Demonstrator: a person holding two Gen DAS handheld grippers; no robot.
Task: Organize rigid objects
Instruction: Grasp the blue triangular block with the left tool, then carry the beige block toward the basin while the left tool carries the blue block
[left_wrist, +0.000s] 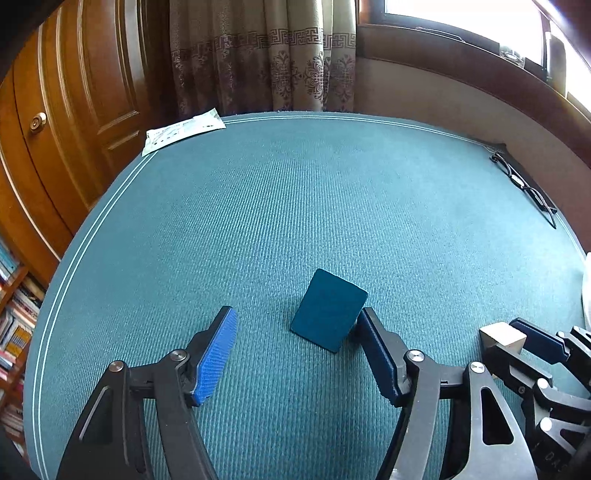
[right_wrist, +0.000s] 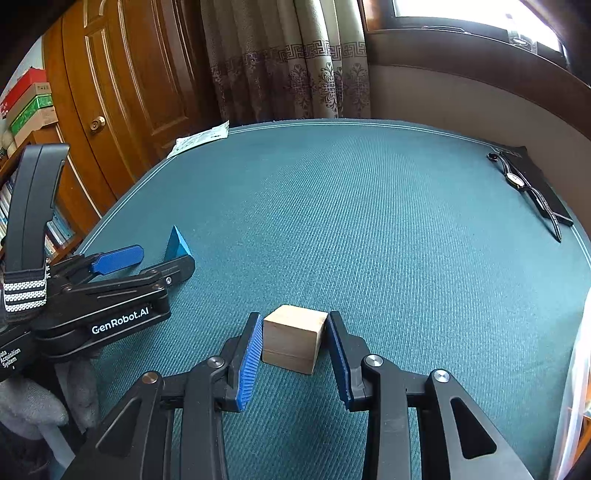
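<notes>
A dark teal block (left_wrist: 328, 310) with a sloping face stands on the green table cloth (left_wrist: 295, 203). It sits between the fingers of my left gripper (left_wrist: 295, 312), right against the right finger (left_wrist: 376, 350). The left pad (left_wrist: 218, 350) stands well clear of it, so this gripper is open. The right wrist view shows the same block (right_wrist: 177, 242) as a wedge at the tips of the left gripper (right_wrist: 168, 258). My right gripper (right_wrist: 294, 316) is shut on a pale wooden cube (right_wrist: 293, 338) that rests on the cloth. That cube (left_wrist: 502, 334) also shows at the right edge of the left wrist view.
A printed paper sheet (left_wrist: 183, 131) lies at the table's far left corner. A wristwatch on a black case (right_wrist: 517, 181) lies along the far right edge. A white object (right_wrist: 580, 369) stands at the near right. A wooden door, a curtain and bookshelves lie beyond the table.
</notes>
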